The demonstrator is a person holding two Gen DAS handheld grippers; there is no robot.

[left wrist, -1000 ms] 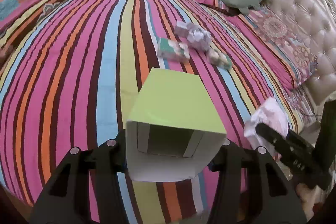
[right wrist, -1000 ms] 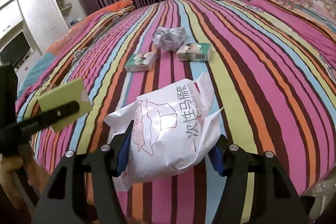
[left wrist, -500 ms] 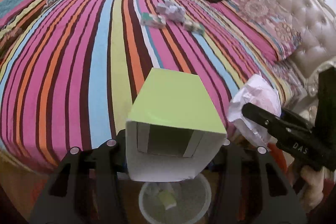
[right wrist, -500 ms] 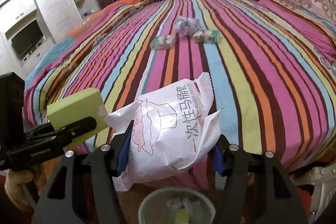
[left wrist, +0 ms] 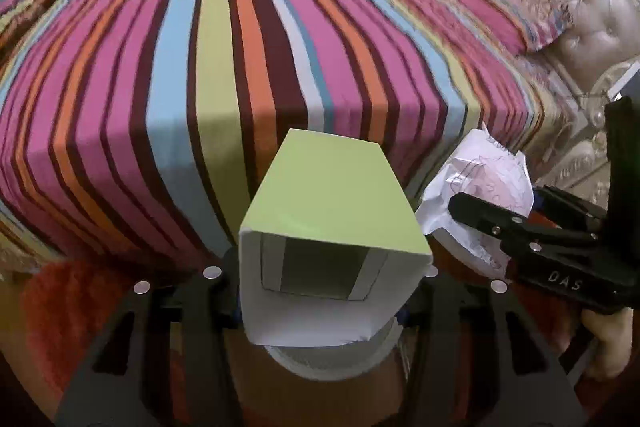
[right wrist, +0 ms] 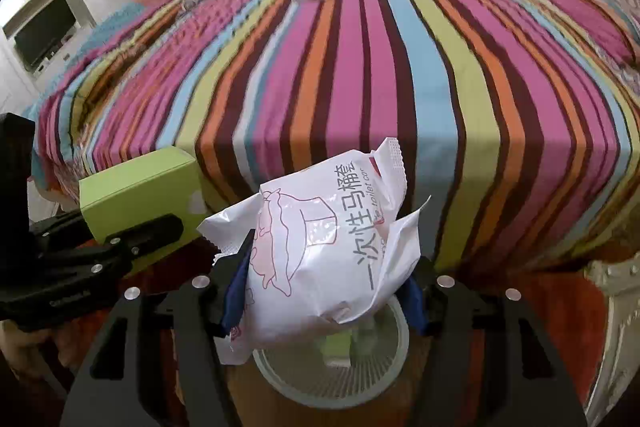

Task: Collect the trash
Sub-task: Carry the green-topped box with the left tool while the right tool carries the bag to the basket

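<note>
Left gripper (left wrist: pixel 320 275) clamps green cardboard box (left wrist: pixel 334 195) | right gripper (right wrist: pixel 320 291) clamps white plastic wrapper (right wrist: pixel 328 247) | advise centring over round white bin (right wrist: pixel 332 371) before releasing.

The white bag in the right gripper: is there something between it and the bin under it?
Nothing visible is. The white bag, clamped in the right gripper, hangs right above the open bin, with only air between. The green box in the left gripper is off to the left side, not in the drop path.
</note>
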